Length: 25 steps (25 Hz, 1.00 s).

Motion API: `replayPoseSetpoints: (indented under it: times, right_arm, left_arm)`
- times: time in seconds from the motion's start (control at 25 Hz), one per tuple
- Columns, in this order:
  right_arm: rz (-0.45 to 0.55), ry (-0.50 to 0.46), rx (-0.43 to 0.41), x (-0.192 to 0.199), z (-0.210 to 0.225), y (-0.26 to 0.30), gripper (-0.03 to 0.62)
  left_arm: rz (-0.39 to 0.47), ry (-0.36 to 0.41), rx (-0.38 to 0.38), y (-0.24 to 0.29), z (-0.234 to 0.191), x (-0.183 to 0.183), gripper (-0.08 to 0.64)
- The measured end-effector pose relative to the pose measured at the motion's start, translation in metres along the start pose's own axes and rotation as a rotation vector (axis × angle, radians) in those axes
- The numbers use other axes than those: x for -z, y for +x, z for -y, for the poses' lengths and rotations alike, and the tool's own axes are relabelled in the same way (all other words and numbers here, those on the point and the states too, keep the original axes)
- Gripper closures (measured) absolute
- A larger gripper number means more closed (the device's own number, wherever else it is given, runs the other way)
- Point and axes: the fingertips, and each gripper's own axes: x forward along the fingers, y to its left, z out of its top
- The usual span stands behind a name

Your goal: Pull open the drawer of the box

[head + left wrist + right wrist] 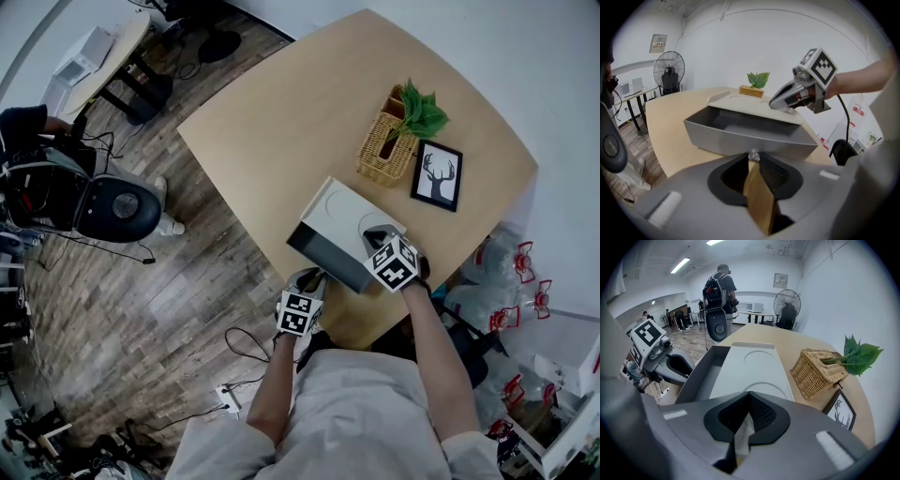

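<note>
1. The table [281,103] is filling the upper middle of the head view. Its top is lying bare from the box out toward 11 o'clock, and the wood floor [141,309] is spreading open beyond its 8 o'clock edge.
2. The box [342,211] is sitting toward 5 o'clock on the table, close to the near edge. A wicker basket [386,141] holding a green plant [419,114] is standing near it at 1 o'clock. A framed deer picture [437,176] is lying at 2 o'clock. Both are apart from the box.
3. The box is showing a white top with round recesses. Its grey drawer [745,133] is standing pulled out toward 7 o'clock in the head view, with its front nearing the table's edge.
4. The right gripper [749,394] is resting its tips on the white top at the box's near end, with its jaws pressed together and nothing between them.
5. The left gripper [753,157] is clenching a small clear knob [753,153] at the middle of the drawer's front.
6. The marker cubes [394,263] are showing only black-and-white squares. A notice [658,43] is hanging on the far wall at 10 o'clock in the left gripper view, too small to read.
</note>
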Motion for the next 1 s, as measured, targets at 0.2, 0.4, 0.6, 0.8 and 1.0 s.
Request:
replayPoseSetpoints:
  times: [0.2, 0.4, 0.6, 0.8, 1.0]
  right_arm:
    - [-0.001, 0.003, -0.001, 0.001, 0.000, 0.000, 0.591]
    - [0.001, 0.002, 0.002, -0.002, 0.000, 0.000, 0.591]
    - [-0.004, 0.006, 0.001, 0.001, 0.001, 0.000, 0.591]
    - [-0.001, 0.006, 0.004, -0.001, 0.000, 0.001, 0.591]
    - [-0.003, 0.006, 0.009, -0.001, 0.001, 0.001, 0.591]
  left_arm:
    - [-0.006, -0.004, -0.001, -0.004, 0.000, 0.006, 0.433]
    - [-0.007, -0.006, -0.007, -0.010, -0.004, 0.009, 0.433]
    - [-0.017, -0.005, -0.005, -0.012, -0.001, 0.015, 0.433]
    - [-0.028, 0.000, -0.001, -0.017, -0.002, 0.022, 0.433]
    - [-0.041, 0.001, 0.002, -0.023, -0.002, 0.030, 0.433]
